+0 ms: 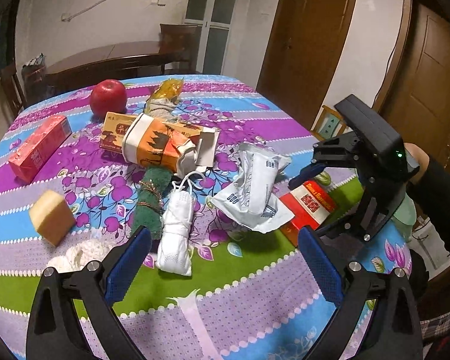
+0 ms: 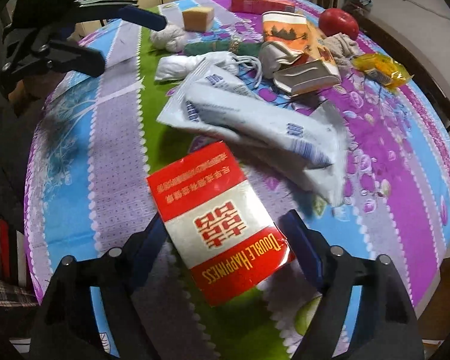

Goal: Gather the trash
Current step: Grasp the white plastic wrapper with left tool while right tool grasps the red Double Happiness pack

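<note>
Squarely between right jaws: red carton [image 2: 222, 228]

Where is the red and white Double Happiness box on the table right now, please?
In the right wrist view the Double Happiness box lies flat between the right gripper fingers, near the table edge, beside the crumpled white wrapper.

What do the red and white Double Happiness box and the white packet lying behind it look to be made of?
Double Happiness box: looks like printed cardboard under a glossy film; sharp flat edges, light glare on the red band. White packet: probably thin plastic film with a dull sheen; it is crumpled, folded and sagging, with a printed barcode. Neither can be confirmed by look alone.
</note>
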`<state>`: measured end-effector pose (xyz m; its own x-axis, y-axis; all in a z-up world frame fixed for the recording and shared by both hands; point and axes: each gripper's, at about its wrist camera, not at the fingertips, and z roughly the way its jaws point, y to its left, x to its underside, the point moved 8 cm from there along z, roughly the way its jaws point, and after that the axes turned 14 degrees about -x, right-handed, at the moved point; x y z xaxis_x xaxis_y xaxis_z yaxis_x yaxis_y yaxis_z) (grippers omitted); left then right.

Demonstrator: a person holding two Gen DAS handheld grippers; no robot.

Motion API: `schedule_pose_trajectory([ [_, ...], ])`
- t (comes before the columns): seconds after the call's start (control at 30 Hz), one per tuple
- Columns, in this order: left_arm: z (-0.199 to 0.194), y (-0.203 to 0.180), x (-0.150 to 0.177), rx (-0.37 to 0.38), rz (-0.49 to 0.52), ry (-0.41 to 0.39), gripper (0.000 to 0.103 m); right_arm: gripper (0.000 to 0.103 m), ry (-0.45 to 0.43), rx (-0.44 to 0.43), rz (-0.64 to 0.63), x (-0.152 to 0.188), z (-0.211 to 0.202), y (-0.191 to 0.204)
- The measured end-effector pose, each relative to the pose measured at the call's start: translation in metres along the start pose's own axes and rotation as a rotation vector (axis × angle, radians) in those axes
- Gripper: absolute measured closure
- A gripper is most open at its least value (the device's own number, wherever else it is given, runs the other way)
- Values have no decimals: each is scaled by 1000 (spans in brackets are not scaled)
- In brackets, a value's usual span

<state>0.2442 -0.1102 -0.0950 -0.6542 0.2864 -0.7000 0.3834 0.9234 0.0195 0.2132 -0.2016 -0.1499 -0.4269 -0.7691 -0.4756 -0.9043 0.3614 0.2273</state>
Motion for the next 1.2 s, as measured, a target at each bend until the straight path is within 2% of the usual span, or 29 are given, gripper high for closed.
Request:
schedule_pose_trajectory([
  [0.13, 5, 0, -2, -6, -2, 12, 6, 31, -44, 22, 63, 5, -3, 8],
  [0.23, 7, -9, -8, 7, 29, 9, 6, 33, -87, 58, 102, 16, -2, 32],
  [0.33, 12, -27, -17, 34, 100, -1, 6, 36, -150, 130, 241, 31, -6, 50],
  [0.43, 21, -44, -26, 38, 177, 0, 6, 37, -256, 209, 409, 56, -19, 72],
  [0.57, 40, -73, -40, 60, 294, 8, 7, 37, -454, 253, 647, 97, -47, 94],
  [0.63, 53, -82, -43, 35, 339, 15, 12, 38, -554, 259, 750, 116, -60, 104],
  [0.73, 75, -87, -44, -8, 369, 51, 17, 38, -642, 267, 784, 126, -68, 119],
  [0.8, 88, -87, -39, -21, 371, 90, 24, 38, -673, 252, 789, 125, -69, 123],
  [0.87, 100, -84, -30, -37, 373, 141, 40, 38, -684, 254, 788, 125, -70, 127],
  [0.9, 102, -82, -25, -41, 375, 156, 42, 39, -682, 267, 788, 125, -70, 128],
  [0.97, 100, -84, -20, -42, 370, 139, 59, 39, -686, 280, 795, 127, -70, 127],
  [1.03, 93, -84, -20, -95, 355, 102, 62, 39, -701, 291, 804, 125, -71, 125],
  [1.2, 55, -107, -20, -122, 314, 23, 65, 40, -759, 377, 850, 136, -92, 119],
])
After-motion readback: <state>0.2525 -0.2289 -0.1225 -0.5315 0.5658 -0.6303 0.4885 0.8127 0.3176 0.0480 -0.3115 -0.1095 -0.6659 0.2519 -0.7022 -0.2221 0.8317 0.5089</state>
